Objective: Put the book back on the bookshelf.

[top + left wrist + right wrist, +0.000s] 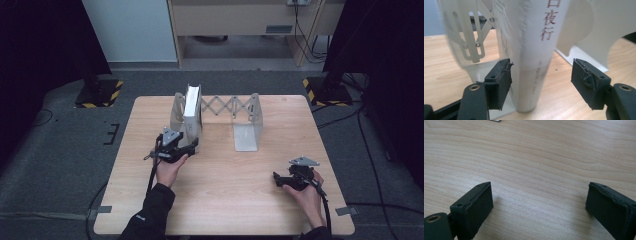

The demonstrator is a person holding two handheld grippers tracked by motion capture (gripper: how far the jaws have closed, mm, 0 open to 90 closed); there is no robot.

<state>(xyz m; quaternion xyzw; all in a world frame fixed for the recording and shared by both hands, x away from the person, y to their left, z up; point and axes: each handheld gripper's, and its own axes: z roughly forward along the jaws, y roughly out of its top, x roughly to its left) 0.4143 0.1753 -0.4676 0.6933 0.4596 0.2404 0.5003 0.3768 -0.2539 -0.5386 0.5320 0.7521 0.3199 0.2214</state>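
A white book [192,107] with red characters on its spine stands upright at the left end of a pale metal expanding book rack [247,120] at the back of the wooden table [225,200]. My left gripper [192,145] is at the book's near bottom edge. In the left gripper view the book [534,50] stands between the jaws of my left gripper [541,85]. The left pad sits right beside the spine, and the right pad is clearly apart from it. My right gripper [277,179] rests at the front right, and its jaws [539,207] stand wide open over bare wood.
The rack's right bookend [248,127] and scissor links [225,106] span the table's back middle. Two stands with yellow-black bases [100,92] sit on the floor beyond the far corners. A cabinet [240,30] and cables lie farther back.
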